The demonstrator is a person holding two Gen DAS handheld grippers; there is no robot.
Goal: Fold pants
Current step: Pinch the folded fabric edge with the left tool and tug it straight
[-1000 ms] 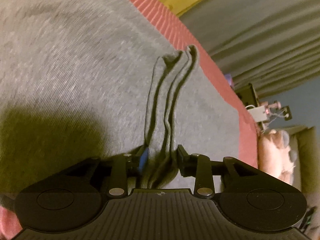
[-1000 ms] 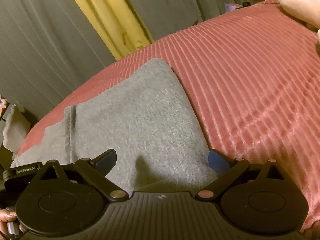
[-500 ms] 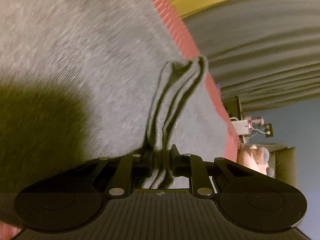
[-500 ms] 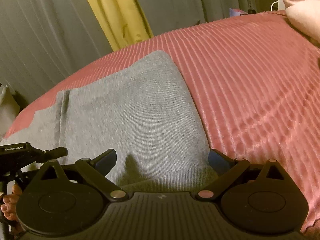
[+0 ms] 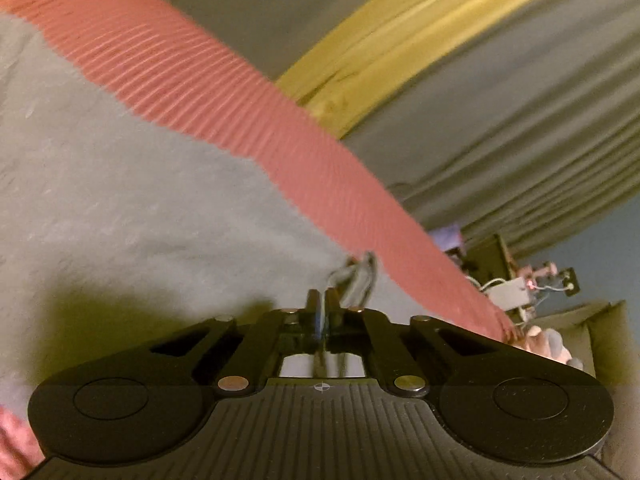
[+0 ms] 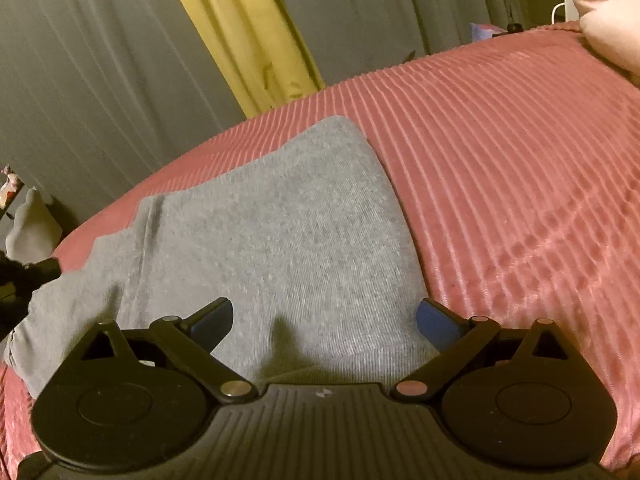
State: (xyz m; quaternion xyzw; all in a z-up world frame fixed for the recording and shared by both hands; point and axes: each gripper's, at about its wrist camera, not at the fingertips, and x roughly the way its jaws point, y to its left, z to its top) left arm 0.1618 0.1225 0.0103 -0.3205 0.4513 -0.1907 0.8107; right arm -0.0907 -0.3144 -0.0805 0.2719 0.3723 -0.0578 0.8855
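The left tongs (image 5: 322,312) are pinching a bunched fold of the gray pants (image 5: 140,208); the right tongs (image 6: 324,320) are hovering open above them.

Ribbed red bedspread (image 6: 500,168) covering the bed; grey curtains (image 6: 88,72) and a yellow curtain (image 6: 240,32) hanging behind; pink pillow (image 6: 608,32) lying at right.

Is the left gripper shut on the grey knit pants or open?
Shut, on the grey knit pants: the left gripper has its jaws together, having just closed, pinching a bunched ridge of fabric.
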